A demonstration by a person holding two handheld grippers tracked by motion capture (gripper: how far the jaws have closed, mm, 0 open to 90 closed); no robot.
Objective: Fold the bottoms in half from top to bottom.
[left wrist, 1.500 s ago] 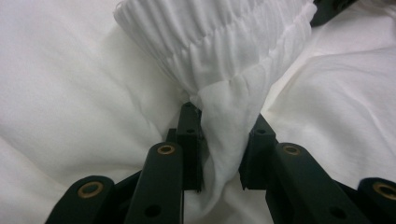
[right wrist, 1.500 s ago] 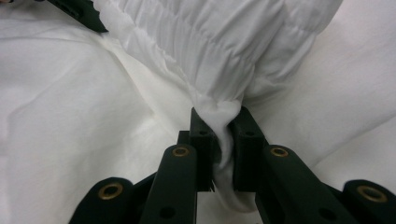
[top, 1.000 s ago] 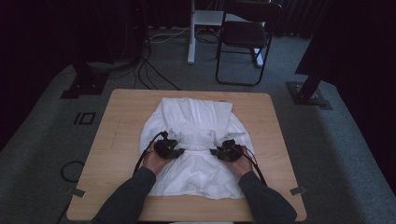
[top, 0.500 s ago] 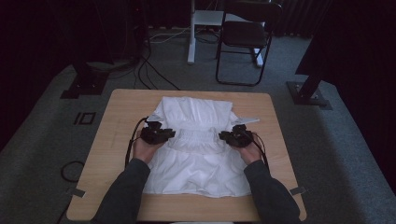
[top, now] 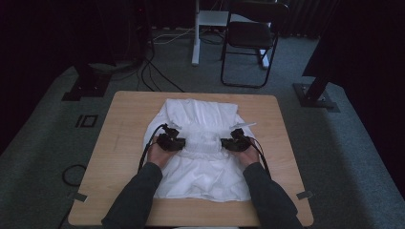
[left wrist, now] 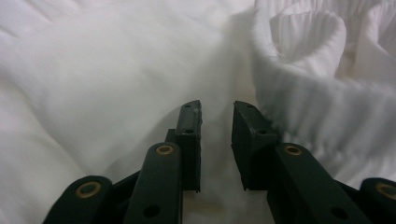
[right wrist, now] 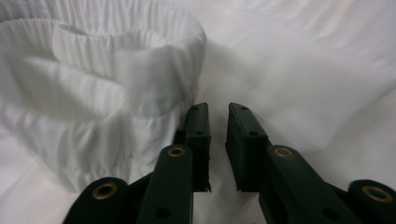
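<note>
A white garment (top: 200,143) with a ribbed elastic waistband (top: 204,142) lies spread across the middle of the wooden table (top: 119,143), its hem toward the near edge. The waistband is bunched into folds between the two grippers. The left gripper (top: 177,141) sits at the band's left end, the right gripper (top: 228,142) at its right end. Each gripper's jaws have just been opening a little; they stand slightly apart with a narrow gap, nothing pinched, cloth beneath them. A folding chair (top: 250,38) stands beyond the far edge.
</note>
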